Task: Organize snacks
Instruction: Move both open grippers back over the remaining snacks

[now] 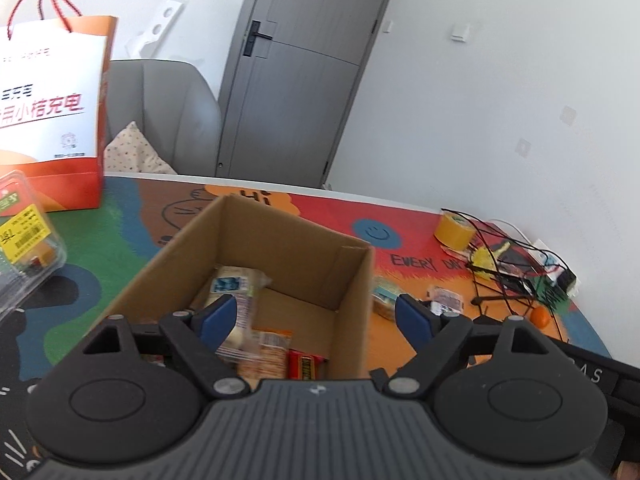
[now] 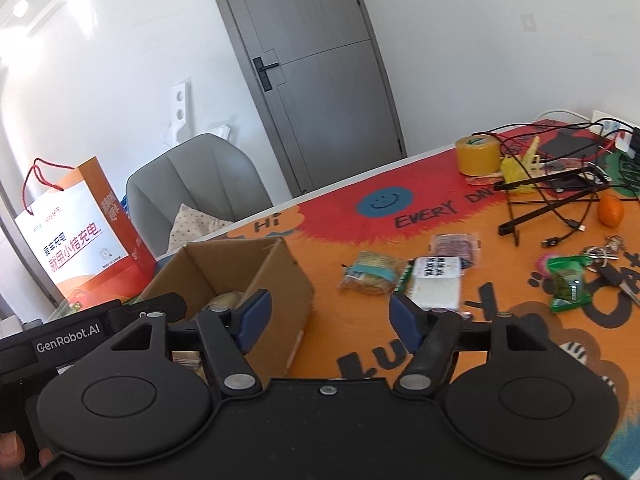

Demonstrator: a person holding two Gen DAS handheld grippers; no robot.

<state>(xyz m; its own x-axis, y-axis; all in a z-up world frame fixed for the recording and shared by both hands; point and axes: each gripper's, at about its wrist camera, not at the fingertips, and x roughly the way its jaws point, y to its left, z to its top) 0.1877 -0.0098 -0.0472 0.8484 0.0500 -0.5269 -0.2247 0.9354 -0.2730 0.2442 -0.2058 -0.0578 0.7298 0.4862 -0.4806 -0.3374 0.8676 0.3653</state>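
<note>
Tongs (image 2: pixel 326 320) gape over cardboard box (image 2: pixel 280 276) wall.

Orange paper bag (image 2: pixel 86 236), grey chair (image 2: pixel 200 188), yellow tape roll (image 2: pixel 478 155) (beside tangled cables (image 2: pixel 560 184)), tangerine (image 2: pixel 611 210), grey door (image 2: pixel 316 76)

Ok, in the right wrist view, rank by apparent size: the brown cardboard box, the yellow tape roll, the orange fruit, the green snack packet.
1. Brown cardboard box
2. Yellow tape roll
3. Green snack packet, close to the tape, so that order is unsure
4. Round orange fruit
</note>
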